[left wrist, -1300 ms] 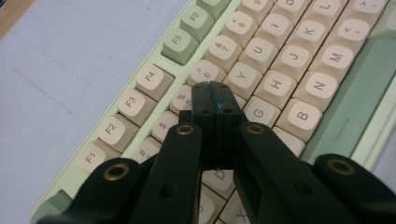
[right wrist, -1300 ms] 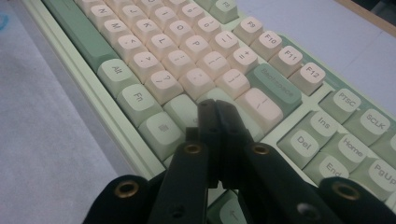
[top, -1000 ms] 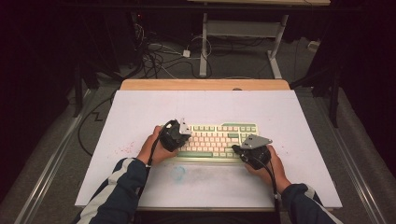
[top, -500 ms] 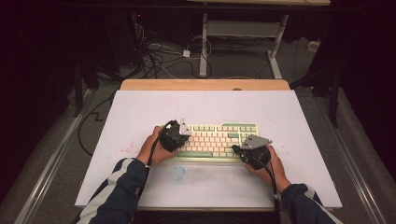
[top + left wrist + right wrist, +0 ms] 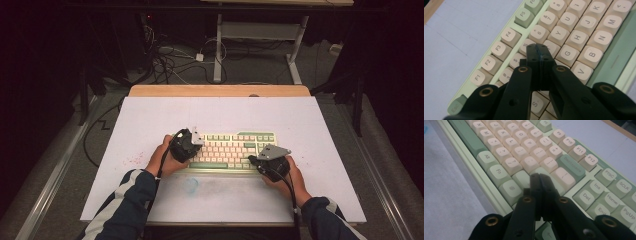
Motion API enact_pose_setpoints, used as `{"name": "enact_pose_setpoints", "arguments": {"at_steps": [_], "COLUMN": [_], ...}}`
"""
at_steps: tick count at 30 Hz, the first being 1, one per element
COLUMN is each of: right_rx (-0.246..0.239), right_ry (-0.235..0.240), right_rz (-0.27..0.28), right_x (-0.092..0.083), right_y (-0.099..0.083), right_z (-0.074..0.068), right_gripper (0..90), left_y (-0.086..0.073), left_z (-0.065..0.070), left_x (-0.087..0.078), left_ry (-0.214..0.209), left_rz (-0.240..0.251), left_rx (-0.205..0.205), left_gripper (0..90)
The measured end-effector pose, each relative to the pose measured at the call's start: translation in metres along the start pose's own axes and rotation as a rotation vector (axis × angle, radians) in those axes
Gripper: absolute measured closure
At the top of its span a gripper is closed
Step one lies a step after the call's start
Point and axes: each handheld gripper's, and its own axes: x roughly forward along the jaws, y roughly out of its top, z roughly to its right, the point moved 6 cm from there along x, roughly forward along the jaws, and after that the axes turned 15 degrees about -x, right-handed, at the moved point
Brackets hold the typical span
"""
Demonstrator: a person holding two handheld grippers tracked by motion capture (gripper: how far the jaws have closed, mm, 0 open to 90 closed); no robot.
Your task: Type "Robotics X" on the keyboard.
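Both the left gripper (image 5: 539, 47) and the right gripper (image 5: 539, 177) are held closed and empty over the keyboard (image 5: 235, 150). Single keys are best pressed with the joined tips kept upright, so that neighbours are spared.

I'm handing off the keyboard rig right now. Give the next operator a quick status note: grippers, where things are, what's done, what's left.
Left gripper: jaws shut, empty, tip over the keyboard near the 5/T/F keys; whether it presses one I cannot tell.
Right gripper: jaws shut, empty, tip over the green keys below Backspace, beside the Del cluster.
Keyboard lies flat on the white mat, square to the table edge, nearer the person's side.
Done: both tips placed at either end of the keyboard.
Left: probably pressing keys with the closed tips; no sign of which keys have been hit.
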Motion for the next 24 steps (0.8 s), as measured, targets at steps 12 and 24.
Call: {"name": "enact_pose_setpoints", "arguments": {"at_steps": [12, 24], "right_rx": [-0.002, -0.004], "right_ry": [-0.001, -0.001], "right_rz": [-0.001, -0.001], "right_x": [0.0, 0.0], "right_y": [0.0001, 0.0002], "right_z": [-0.0002, -0.0002], "right_gripper": [90.0, 90.0], "left_y": [0.0003, 0.0003], "left_z": [0.0001, -0.0001], "left_x": [-0.0009, 0.0006], "left_ry": [0.001, 0.004], "left_rz": [0.002, 0.003], "left_rx": [0.002, 0.007], "left_gripper": [86.9, 86.8]}}
